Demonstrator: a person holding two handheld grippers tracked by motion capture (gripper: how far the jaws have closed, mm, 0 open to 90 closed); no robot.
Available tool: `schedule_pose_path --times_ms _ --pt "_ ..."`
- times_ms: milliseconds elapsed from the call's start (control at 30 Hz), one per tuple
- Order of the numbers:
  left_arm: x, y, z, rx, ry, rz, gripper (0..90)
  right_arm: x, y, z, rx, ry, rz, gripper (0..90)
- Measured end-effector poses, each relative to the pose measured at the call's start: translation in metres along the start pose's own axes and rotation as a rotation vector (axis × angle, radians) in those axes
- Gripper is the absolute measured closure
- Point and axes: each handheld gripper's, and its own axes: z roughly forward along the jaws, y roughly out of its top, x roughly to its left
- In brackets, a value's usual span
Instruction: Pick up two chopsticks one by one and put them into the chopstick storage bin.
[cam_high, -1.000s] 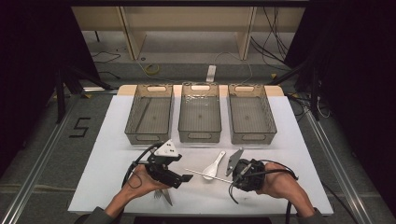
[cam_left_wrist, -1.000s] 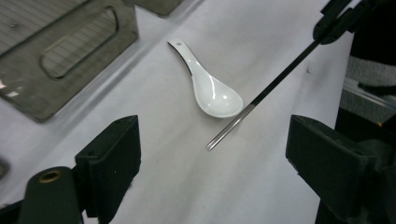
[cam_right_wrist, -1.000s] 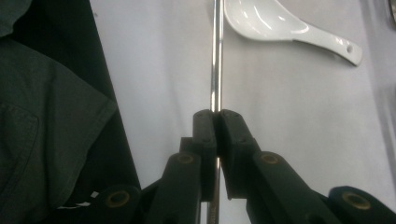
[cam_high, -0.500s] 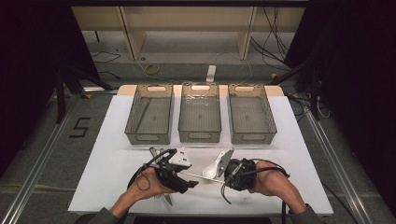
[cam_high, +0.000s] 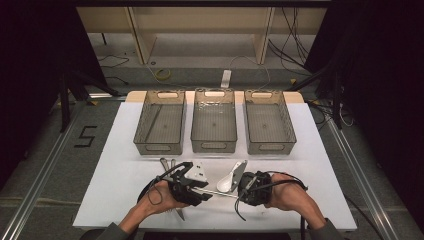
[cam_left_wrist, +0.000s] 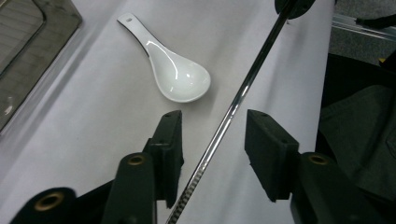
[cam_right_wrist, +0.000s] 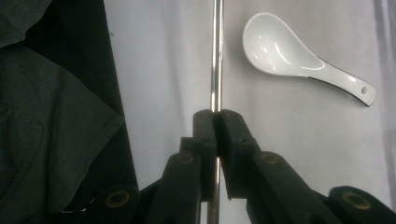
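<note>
A thin shiny metal stick (cam_high: 222, 192) hangs level just above the white table, between my two hands. My right gripper (cam_right_wrist: 215, 114) is shut on one end of the stick (cam_right_wrist: 216, 56). In the high view the right gripper (cam_high: 240, 192) points left. My left gripper (cam_left_wrist: 212, 121) has the stick's (cam_left_wrist: 243, 88) ridged end between its jaws. Those jaws have just been closing, but a gap remains on both sides and the pads do not touch it. In the high view the left gripper (cam_high: 204, 194) points right. A white ceramic spoon (cam_left_wrist: 180, 77) lies on the table just beyond the stick.
Three grey see-through bins (cam_high: 159, 148) (cam_high: 214, 146) (cam_high: 270, 147) stand in a row at the back of the white table (cam_high: 120, 175). Metal utensil handles (cam_high: 166, 163) lie beside my left hand. The table's front edge runs just under my forearms.
The left gripper's jaws have narrowed around the stick's end. The two hands have drawn slightly closer together. The right gripper keeps its grip.
</note>
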Motion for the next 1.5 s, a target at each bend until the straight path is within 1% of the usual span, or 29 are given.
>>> schedule_pose_path --times_ms 100,133,233,300,367,433,500,600,667,767,800,833,900,933,967,1000,1067,1100,1167,1200,1233,1300,1333,1367,1400,1433,1467,1500 --pt "-0.001 0.0 0.001 0.014 -0.008 0.011 61.8 0.0 0.0 0.0 -0.001 0.002 -0.014 85.9" --pt "-0.002 0.0 0.002 0.018 -0.007 0.019 62.9 0.001 0.0 0.0 -0.002 0.001 0.002 85.9" --pt "-0.003 0.0 0.001 0.024 -0.01 0.034 68.9 0.002 0.0 0.001 -0.002 0.004 -0.017 85.9" --pt "-0.003 -0.001 0.001 0.032 -0.017 0.04 70.5 0.003 0.001 0.001 0.0 0.006 -0.022 85.9" --pt "-0.004 -0.001 0.002 0.036 -0.021 0.059 72.2 0.003 0.001 0.001 0.001 0.009 -0.025 85.9" --pt "-0.005 -0.001 0.001 0.044 -0.033 0.078 74.1 0.004 0.001 0.001 0.005 0.009 -0.032 85.9" --pt "-0.005 -0.001 0.001 0.045 -0.05 0.084 75.8 0.004 0.0 0.002 -0.002 0.014 -0.056 85.8" --pt "-0.006 -0.002 0.001 0.042 -0.061 0.107 77.7 0.004 -0.001 0.002 -0.006 0.012 -0.063 85.6" --pt "-0.008 -0.002 0.001 0.044 -0.081 0.117 79.6 0.003 -0.002 0.002 -0.003 0.012 -0.078 85.1" --pt "-0.01 -0.002 0.001 0.044 -0.115 0.135 83.5 0.002 -0.004 0.002 -0.011 -0.007 -0.071 82.4" --pt "-0.011 -0.001 0.001 0.039 -0.125 0.137 84.7 0.0 -0.005 0.002 -0.019 -0.011 -0.077 81.5" --pt "-0.011 -0.001 0.0 0.035 -0.13 0.133 85.5 -0.001 -0.006 0.001 -0.021 -0.015 -0.06 80.4" --pt "-0.011 -0.001 -0.001 0.026 -0.132 0.131 85.9 -0.003 -0.007 0.0 -0.035 -0.014 -0.044 79.5" --pt "-0.01 -0.001 -0.002 0.021 -0.123 0.125 86.0 -0.004 -0.008 -0.001 -0.049 -0.014 -0.032 78.4" --pt "-0.009 -0.001 -0.004 0.019 -0.118 0.114 86.1 -0.005 -0.008 -0.002 -0.063 -0.023 -0.015 77.0" --pt "-0.007 -0.002 -0.005 0.013 -0.109 0.102 86.1 -0.008 -0.009 -0.003 -0.079 -0.037 -0.01 75.2" --pt "-0.001 -0.003 -0.008 0.005 -0.07 0.069 86.2 -0.012 -0.011 -0.008 -0.13 -0.043 0.067 67.8" --pt "0.001 -0.005 -0.009 0.003 -0.058 0.056 86.1 -0.016 -0.014 -0.011 -0.158 -0.039 0.094 63.8" --pt "0.008 -0.008 -0.013 -0.004 -0.031 0.015 86.2 -0.019 -0.017 -0.014 -0.195 -0.042 0.133 54.8" --pt "0.012 -0.009 -0.015 -0.009 -0.012 0.0 86.2 -0.02 -0.018 -0.016 -0.216 -0.042 0.163 52.3" --pt "0.014 -0.01 -0.016 -0.017 -0.008 -0.018 86.2 -0.022 -0.02 -0.018 -0.248 -0.045 0.188 49.3" --pt "0.019 -0.013 -0.021 -0.03 0.018 -0.042 86.2 -0.025 -0.023 -0.02 -0.291 -0.06 0.215 43.8" --pt "0.021 -0.014 -0.022 -0.034 0.025 -0.055 86.2 -0.026 -0.024 -0.021 -0.311 -0.068 0.237 42.0" --pt "0.023 -0.015 -0.024 -0.037 0.035 -0.063 86.2 -0.028 -0.025 -0.021 -0.333 -0.079 0.248 40.4" --pt "0.024 -0.016 -0.026 -0.047 0.053 -0.077 86.1 -0.029 -0.026 -0.022 -0.354 -0.09 0.261 39.6" --pt "0.027 -0.018 -0.029 -0.05 0.061 -0.095 86.2 -0.03 -0.027 -0.023 -0.369 -0.102 0.274 38.6" --pt "0.029 -0.018 -0.03 -0.05 0.072 -0.099 86.1 -0.031 -0.028 -0.024 -0.382 -0.118 0.293 37.5" --pt "0.031 -0.02 -0.032 -0.058 0.085 -0.116 86.2 -0.031 -0.029 -0.024 -0.395 -0.129 0.297 37.2"
